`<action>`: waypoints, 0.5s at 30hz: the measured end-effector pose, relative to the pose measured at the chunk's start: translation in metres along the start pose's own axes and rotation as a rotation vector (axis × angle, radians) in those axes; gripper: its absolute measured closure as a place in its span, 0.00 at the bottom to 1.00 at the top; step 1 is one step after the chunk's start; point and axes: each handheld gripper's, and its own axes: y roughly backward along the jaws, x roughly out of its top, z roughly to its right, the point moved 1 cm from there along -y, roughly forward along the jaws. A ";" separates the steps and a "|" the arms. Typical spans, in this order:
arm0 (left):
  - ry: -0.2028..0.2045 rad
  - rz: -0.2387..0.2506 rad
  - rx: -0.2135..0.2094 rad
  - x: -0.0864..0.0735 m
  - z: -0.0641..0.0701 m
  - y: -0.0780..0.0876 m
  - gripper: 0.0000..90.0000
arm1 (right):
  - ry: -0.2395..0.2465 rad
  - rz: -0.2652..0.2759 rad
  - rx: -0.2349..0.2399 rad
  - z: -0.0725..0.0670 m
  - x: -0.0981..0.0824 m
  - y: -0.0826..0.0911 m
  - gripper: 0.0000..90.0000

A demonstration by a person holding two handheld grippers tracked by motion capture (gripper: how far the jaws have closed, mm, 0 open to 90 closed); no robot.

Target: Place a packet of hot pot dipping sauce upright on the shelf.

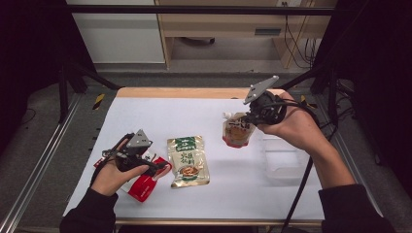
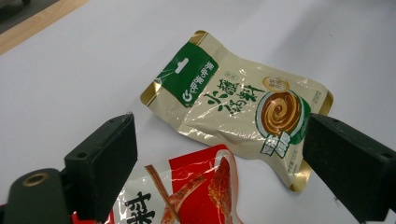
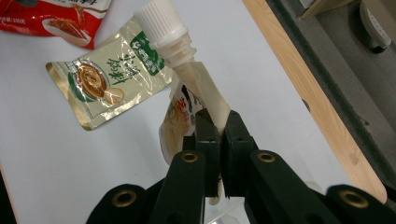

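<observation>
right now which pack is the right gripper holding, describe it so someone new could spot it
On the white table, look to the right side, beside the clear plastic box. There the right gripper is clamped on a spouted pouch, lifted off the table. Unlike the flat beige packet and the red packet, it has a white screw cap on top.

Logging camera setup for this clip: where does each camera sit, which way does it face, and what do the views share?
High view: fixed above the person's side, facing forward and down on the white table; both forearms, left gripper and right gripper enter from below.
Left gripper view: rides the left gripper, jaws apart, facing the green-topped sauce packet and red packet.
Right gripper view: rides the right gripper, jaws pinching the spouted pouch.
Shared: the sauce packet appears in all three.
</observation>
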 end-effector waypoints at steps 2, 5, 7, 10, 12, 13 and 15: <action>0.014 0.008 0.007 -0.003 -0.004 0.001 0.11 | -0.004 0.005 -0.003 0.004 -0.003 0.002 0.98; 0.013 -0.003 0.009 -0.007 -0.009 0.002 0.11 | -0.010 0.005 -0.006 0.009 -0.006 0.002 0.97; 0.029 -0.007 0.009 -0.011 -0.014 0.004 0.11 | -0.011 0.003 -0.010 0.014 -0.008 0.001 0.97; 0.056 -0.005 0.021 -0.017 -0.022 0.007 0.11 | -0.018 -0.001 -0.013 0.019 -0.009 0.000 0.97; 0.064 -0.003 0.035 -0.020 -0.026 0.009 0.11 | -0.014 0.001 -0.018 0.023 -0.010 0.002 0.97; 0.070 -0.001 0.037 -0.021 -0.027 0.009 0.11 | -0.010 0.000 -0.025 0.025 -0.010 0.004 0.97; 0.083 0.005 0.044 -0.024 -0.031 0.011 0.11 | -0.014 0.006 -0.035 0.029 -0.011 0.007 0.97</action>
